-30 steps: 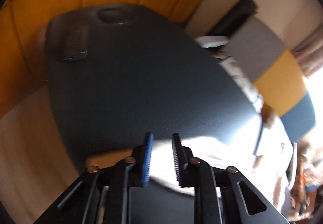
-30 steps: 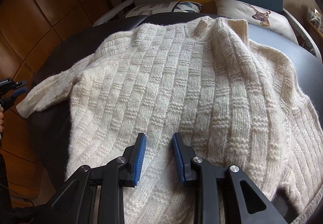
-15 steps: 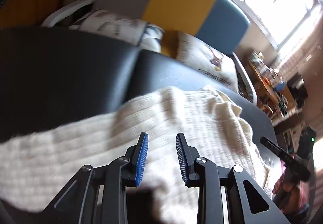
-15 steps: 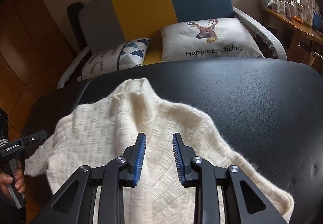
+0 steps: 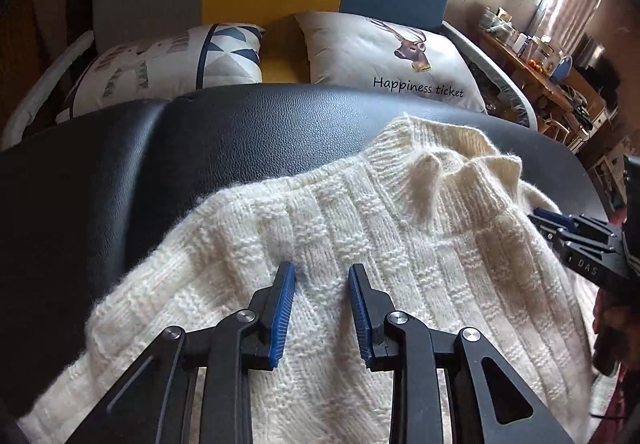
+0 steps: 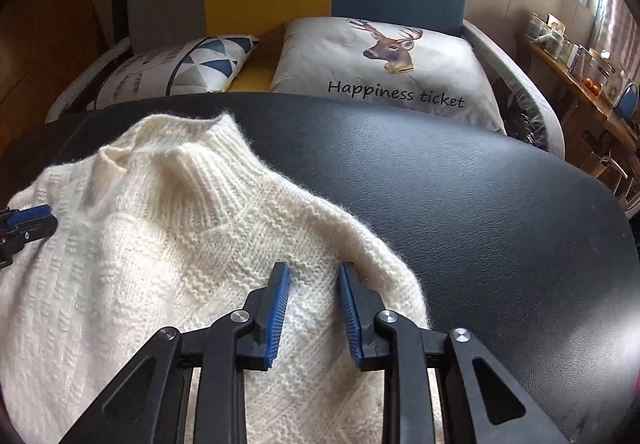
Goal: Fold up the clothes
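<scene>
On the black padded leather bench, the cream chunky-knit sweater lies spread, collar toward the sofa. The left gripper hovers over its left shoulder, jaws apart and empty. The right gripper sits over the right shoulder, jaws closing with no knit pinched yet. A shallow pinch could slip off the fuzzy knit and skew the fold. No containers show

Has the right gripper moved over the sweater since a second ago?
Yes. The right gripper has gone from the sweater's middle to its right shoulder edge, beside the bare black table.
</scene>
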### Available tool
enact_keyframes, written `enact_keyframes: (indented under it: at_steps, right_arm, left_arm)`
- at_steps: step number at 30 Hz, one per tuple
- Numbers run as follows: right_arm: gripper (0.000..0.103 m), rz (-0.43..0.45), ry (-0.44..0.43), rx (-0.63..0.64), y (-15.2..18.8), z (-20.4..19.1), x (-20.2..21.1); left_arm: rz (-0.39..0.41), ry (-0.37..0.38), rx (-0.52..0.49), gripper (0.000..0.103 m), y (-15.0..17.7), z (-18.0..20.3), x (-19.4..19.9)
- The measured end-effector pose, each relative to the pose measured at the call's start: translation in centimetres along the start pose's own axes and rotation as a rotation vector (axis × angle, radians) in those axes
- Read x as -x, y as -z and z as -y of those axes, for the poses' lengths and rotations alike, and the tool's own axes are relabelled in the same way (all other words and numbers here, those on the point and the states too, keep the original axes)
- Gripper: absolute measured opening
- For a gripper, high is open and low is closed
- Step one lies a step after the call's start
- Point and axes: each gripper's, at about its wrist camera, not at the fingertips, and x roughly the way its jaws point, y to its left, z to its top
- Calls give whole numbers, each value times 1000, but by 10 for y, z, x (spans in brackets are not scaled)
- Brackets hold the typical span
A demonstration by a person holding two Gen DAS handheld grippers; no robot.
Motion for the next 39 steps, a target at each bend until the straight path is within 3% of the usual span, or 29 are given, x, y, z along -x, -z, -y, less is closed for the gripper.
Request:
enact_keyframes:
  at_steps: [5,8,10,12,20,22,24,26,30,33,35,36,38,39]
  right_arm:
    - [26,6,-104,-52,-7,9,7]
    - [26,43,-177,-57,-23,8,19]
    - [27,68,-191,-20,-36,1,23]
    - [27,39,-210,14,-49,-6,16]
    - [28,-65,-104,138,-60,-32,-27]
    - [28,-42,-71,180,-59,-36,-29]
    - [29,-24,-8,233,-58,-41,-31]
    - [41,-15,62,225,-58,-38,-35]
    - [84,0,33,41,-59,-5,-45]
    - [85,8,29,19,-58,-1,-43]
    - [76,-24,-14,-19,-60,1,-35]
    - [71,-9,-46,-47,-58,5,-23]
    - [71,37,-114,-105,-53,13,4]
    - [71,52,-154,-132,-47,19,18]
  left_arm:
    - [-2,22,11,29,-9,-7,-1]
    - [5,72,28,29,-22,-8,6]
    - [42,61,-7,29,-32,-3,11]
    - [71,27,-53,30,-42,2,10]
    - [32,-54,-169,32,-62,17,-25]
    - [29,-76,-180,37,-61,16,-32]
    - [38,-108,-178,48,-61,15,-36]
    - [47,-127,-154,56,-62,10,-40]
    - [70,-143,-130,67,-67,0,-45]
    - [81,-151,-120,79,-70,-7,-50]
    - [60,-134,-97,77,-75,-11,-47]
    - [57,-125,-78,67,-76,-13,-41]
    - [77,-93,-26,56,-75,-18,-20]
    - [99,-59,10,56,-72,-22,-5]
